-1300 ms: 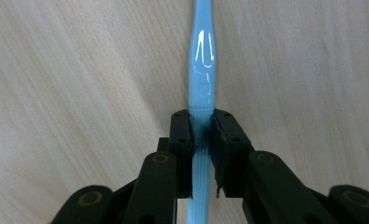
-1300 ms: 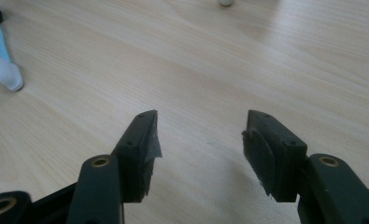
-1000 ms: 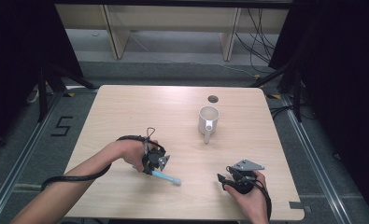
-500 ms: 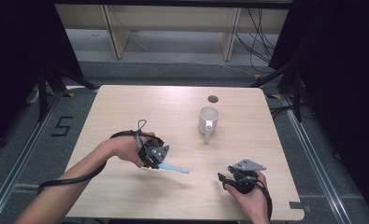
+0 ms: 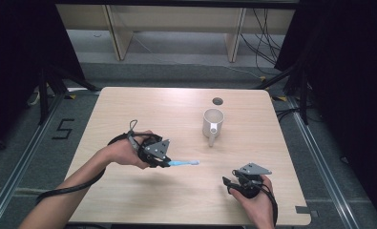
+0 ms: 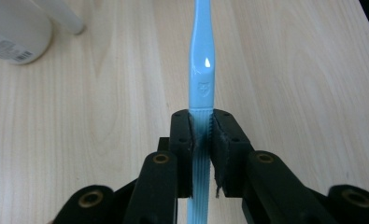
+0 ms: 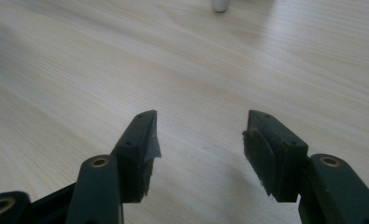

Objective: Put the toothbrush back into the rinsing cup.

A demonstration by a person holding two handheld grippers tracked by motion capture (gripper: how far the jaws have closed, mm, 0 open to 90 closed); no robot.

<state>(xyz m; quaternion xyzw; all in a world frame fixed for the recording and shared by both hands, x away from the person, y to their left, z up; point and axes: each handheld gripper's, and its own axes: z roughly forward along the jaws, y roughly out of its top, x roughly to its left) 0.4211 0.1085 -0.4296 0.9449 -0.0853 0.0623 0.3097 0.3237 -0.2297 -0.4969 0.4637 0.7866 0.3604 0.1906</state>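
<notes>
**Toothbrush held by left gripper, short of the mug**

Object: blue toothbrush (image 5: 183, 163). Judged light, stiff plastic with a smooth, somewhat slippery handle; not fragile. The ribbed section of the handle looks like the best place to grip, and that is where it is taken in the left gripper view.

Left gripper (image 6: 202, 135): jaws closed tight on the ribbed handle, both pads touching it; the rest of the toothbrush (image 6: 201, 60) sticks straight out ahead. In the high view it lies roughly level, nearer the person than the mug (image 5: 213, 123), well apart from it, its free end below the mug's handle.

Right gripper (image 7: 198, 140): jaws wide apart, holding nothing, over bare table (image 7: 79, 70). It sits near the table's front edge, well apart from the mug.
</notes>
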